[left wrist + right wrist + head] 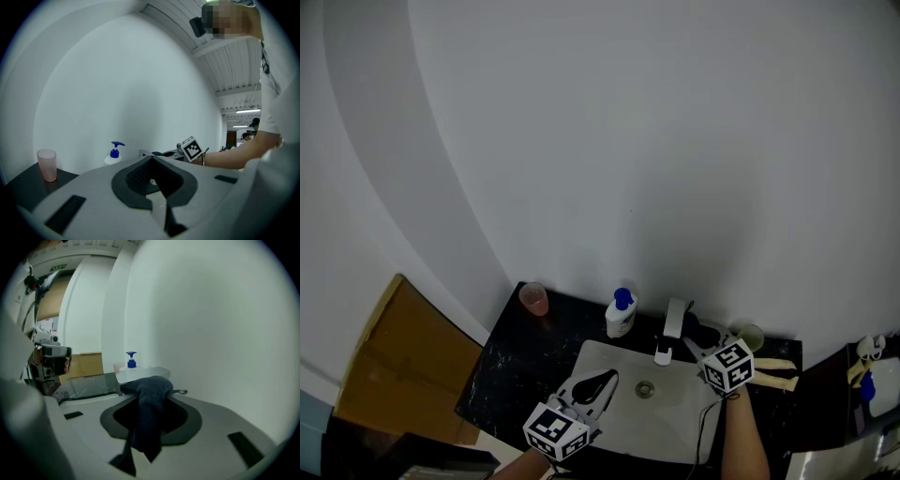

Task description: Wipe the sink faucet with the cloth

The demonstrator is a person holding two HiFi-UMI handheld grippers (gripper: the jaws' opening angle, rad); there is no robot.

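While the right hand-held gripper (703, 343) pinches the dark cloth (149, 401), a bunch of it poking past the tips and a tail hanging below, it sits just beside the faucet (673, 321) at the back of the sink (609, 364). Whether cloth and faucet touch, I cannot tell. The left hand-held gripper (152, 160), pressed together and empty, hovers over the sink's front. Wiping seems about to begin or barely begun. Next, the cloth needs pressing against the faucet body and drawing along toward the spout, with a firm pinch.
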